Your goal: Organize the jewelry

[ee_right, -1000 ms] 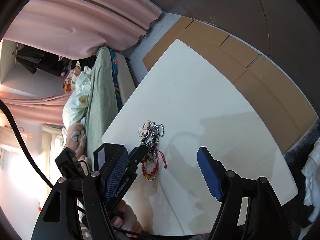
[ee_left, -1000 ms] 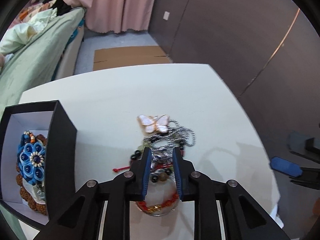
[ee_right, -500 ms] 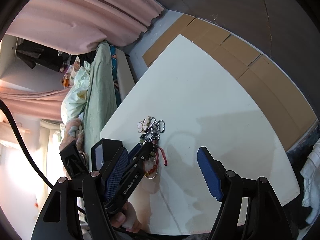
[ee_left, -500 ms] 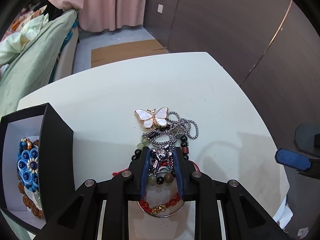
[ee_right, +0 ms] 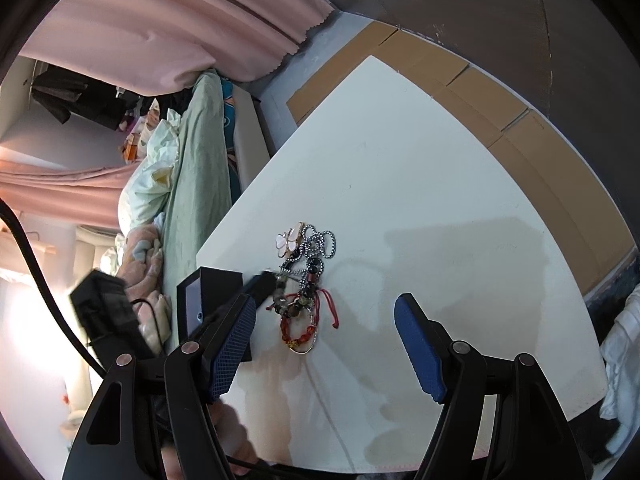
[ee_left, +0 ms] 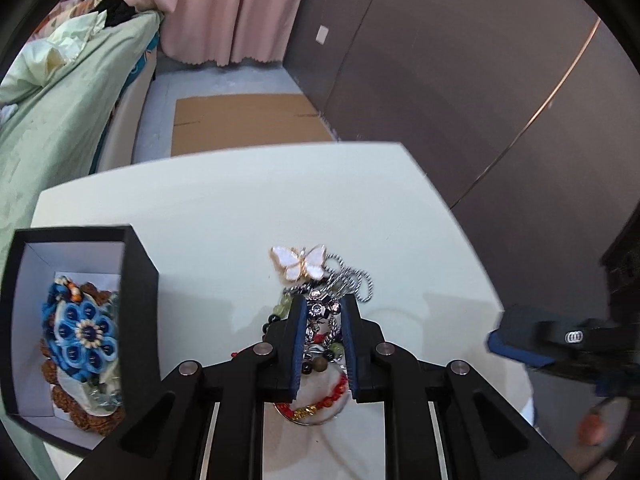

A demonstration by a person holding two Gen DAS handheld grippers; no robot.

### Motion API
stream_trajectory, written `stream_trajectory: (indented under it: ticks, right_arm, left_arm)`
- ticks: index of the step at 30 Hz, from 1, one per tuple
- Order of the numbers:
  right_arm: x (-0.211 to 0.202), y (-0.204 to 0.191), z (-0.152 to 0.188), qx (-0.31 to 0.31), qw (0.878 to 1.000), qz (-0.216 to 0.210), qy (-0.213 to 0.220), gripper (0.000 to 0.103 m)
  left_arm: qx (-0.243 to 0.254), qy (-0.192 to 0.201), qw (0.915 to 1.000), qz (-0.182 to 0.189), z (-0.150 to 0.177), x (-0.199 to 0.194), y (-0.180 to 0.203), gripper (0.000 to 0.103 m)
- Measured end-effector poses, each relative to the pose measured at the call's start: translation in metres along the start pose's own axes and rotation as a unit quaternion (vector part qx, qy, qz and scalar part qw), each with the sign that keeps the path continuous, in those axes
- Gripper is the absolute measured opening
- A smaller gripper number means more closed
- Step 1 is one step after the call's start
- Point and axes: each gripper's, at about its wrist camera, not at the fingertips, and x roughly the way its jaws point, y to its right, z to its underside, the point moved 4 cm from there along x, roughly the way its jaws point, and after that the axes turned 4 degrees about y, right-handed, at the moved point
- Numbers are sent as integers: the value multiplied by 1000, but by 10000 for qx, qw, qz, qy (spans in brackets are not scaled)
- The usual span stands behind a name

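**Left jaws narrowing over jewelry heap**

On the white table (ee_left: 224, 216), the left gripper (ee_left: 323, 312) was closing its jaws around a silver charm bracelet (ee_left: 320, 314) in the tangled jewelry pile (ee_right: 304, 280); whether the pads pressed it was unclear. The butterfly brooch (ee_left: 300, 262) lay just beyond. A black box (ee_left: 138, 280) held a blue flower piece (ee_left: 82, 334). The right gripper (ee_right: 326, 344) hung wide apart, empty.

Bedroom: bed (ee_left: 60, 120), pink curtains (ee_left: 224, 8).
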Motion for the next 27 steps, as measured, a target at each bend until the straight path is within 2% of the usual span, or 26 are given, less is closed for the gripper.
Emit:
stream_trajectory:
  ticks: [6,13,14,15,19,20,24,27]
  right_arm:
    - [2,-1,-3,66,9999,-104,-7,72]
    - [16,-8,-1,119,9994,-275,-146,71]
    - [19,-11,0,99,9994,-303,-135,70]
    - [21,-13,0,83,9994,-312,-125,64]
    - [30,-18,-1,87,9992,-369,-144,43]
    - [33,-19,-1,86,9992,-365,-164,41]
    - [44,-20,-1,80,9994,-252,-224,39]
    - [49,-15,-1,197,9992,-204,-287,39]
  left_arm:
    - [-71,275,9994,174,-13,-26,0,18]
    - [2,595,9982,120,-30,-71,6,18]
    - [25,653,9978,92,-34,-78,6,17]
    - [50,725,9973,61,-38,-86,7,0]
    - [140,972,9952,-16,-56,-117,13,0]
    - [190,1045,9943,-49,-59,-125,15,0]
    - [390,1221,9916,-150,-72,-147,27,0]
    - [564,944,9937,-201,-68,-140,34,0]
